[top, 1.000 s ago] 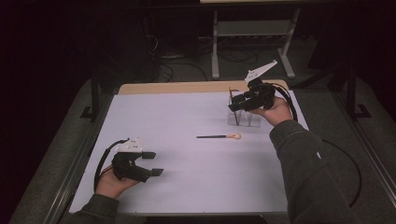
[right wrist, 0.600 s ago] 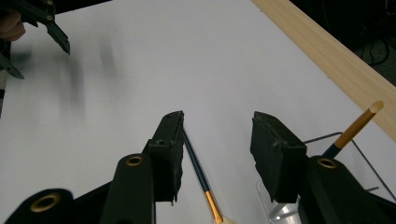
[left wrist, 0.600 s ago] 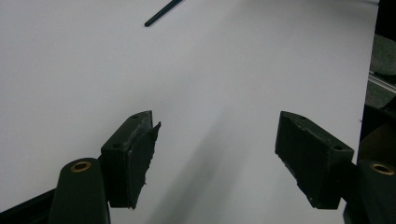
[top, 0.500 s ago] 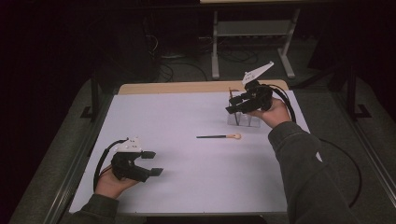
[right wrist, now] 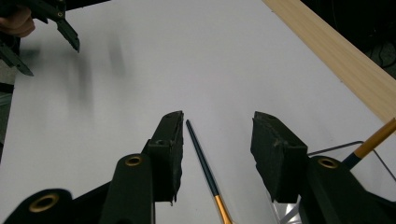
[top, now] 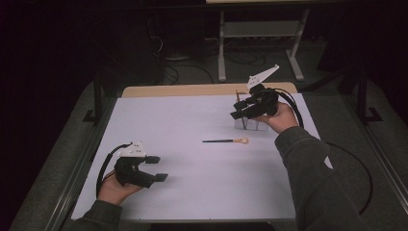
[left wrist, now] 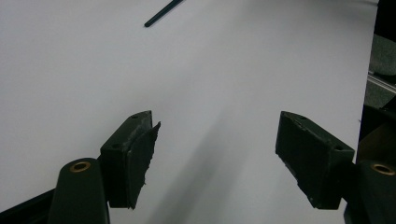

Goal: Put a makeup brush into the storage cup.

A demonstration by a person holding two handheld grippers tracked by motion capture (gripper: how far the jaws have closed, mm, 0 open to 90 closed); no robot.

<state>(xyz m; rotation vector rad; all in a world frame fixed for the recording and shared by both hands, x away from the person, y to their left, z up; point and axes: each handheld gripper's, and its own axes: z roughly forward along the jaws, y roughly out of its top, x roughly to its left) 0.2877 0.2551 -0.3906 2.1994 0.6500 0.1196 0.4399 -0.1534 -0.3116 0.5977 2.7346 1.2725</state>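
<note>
A brush [top: 225, 141] lies flat on the tabletop [top: 192, 192]. Beyond its pale end stands a clear holder [top: 250, 124], the right hand-held gripper [top: 235, 110] just above it. The left hand-held gripper [top: 157, 168] rests well apart from the brush.

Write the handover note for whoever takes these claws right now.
Left claw: open, empty, low over the table on the person's side.
Right claw: open at the clear holder, with a standing brush between its jaws, not pinched.
A second brush stands in the holder. A third brush lies mid-table.
Left to do, probably: settle the standing brush, then handle the loose one.
</note>
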